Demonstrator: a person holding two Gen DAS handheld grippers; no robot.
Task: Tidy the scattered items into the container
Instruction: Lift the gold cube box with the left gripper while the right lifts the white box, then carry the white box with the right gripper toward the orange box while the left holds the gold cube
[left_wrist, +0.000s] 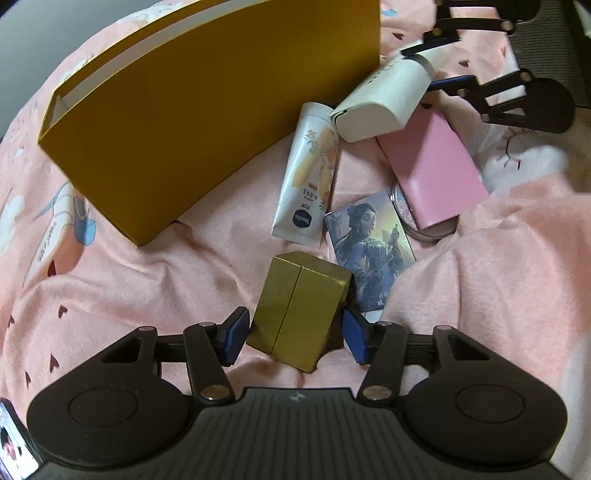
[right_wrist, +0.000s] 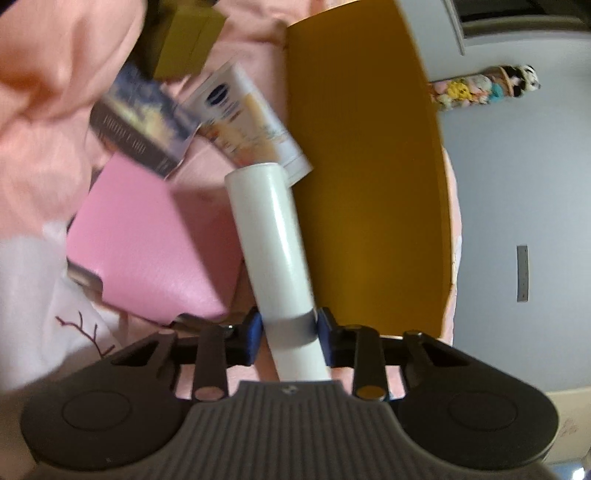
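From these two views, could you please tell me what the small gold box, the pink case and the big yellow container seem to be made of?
The small gold box looks like card with a metallic satin print: crisp folded edges and a centre seam. The pink case seems to be faux leather or textured plastic, with a fine grain and soft sheen. The big yellow container appears to be matte cardboard: thin flat walls and a white inner face.

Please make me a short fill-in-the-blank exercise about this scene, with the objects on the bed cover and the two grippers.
1. The right gripper is shut on a ____ bottle.
2. The small gold box stands between the fingers of the ____ gripper.
3. The hand cream tube lies beside the large ____ container.
4. The picture card lies next to a ____ box.

Missing words: white; left; yellow; pink
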